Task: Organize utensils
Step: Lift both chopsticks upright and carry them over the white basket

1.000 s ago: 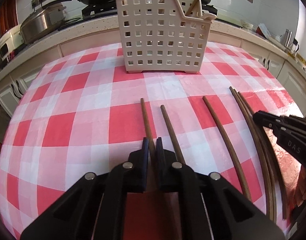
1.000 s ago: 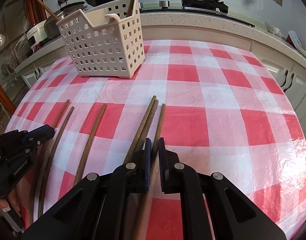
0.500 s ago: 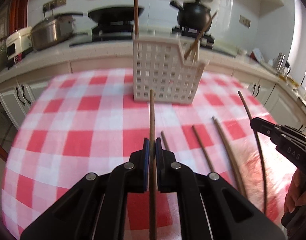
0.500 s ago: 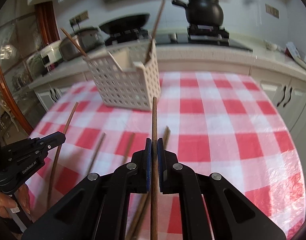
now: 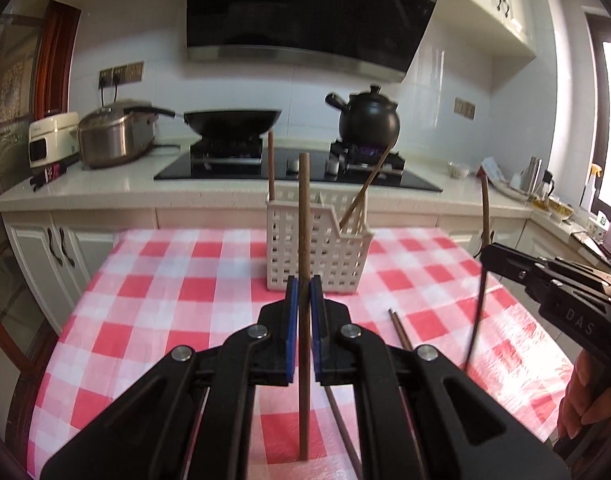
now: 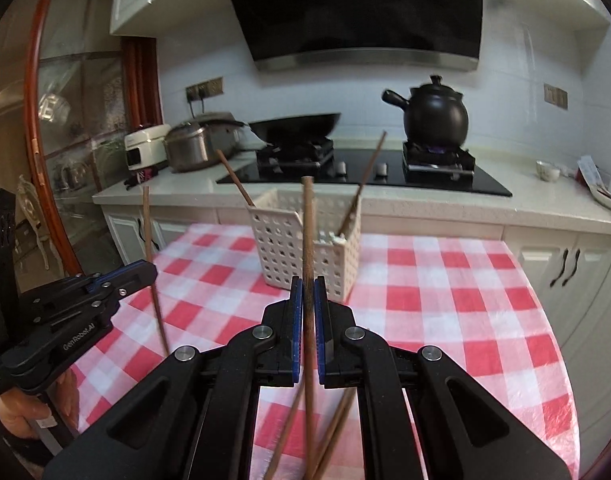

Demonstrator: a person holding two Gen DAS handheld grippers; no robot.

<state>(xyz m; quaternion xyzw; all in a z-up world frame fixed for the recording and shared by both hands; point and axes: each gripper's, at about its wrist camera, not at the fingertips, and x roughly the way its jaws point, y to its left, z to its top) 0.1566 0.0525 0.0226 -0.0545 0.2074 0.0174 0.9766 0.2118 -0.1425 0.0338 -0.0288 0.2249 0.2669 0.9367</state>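
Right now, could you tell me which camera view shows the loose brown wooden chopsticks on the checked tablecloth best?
The right wrist view: three loose brown wooden chopsticks lie fanned below the right gripper, though partly hidden by it. The left wrist view shows only a pair of tips beside the left gripper and one shaft running beneath it.

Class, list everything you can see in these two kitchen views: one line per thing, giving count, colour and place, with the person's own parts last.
Utensil basket: one, white, far end of table.
Chopsticks in basket: two, brown, leaning out.
Loose chopsticks: a few, brown, on the cloth; exact count unclear.
Tablecloth: one, red and white check, covering table.
Wok: one, black, left burner.
Clay pot: one, black, right burner.
Pressure cooker: one, steel, counter left.
Rice cooker: one, white, far left.
Range hood: one, black, above stove.
Left gripper: black, shut on one chopstick.
Right gripper: black, shut on another chopstick.
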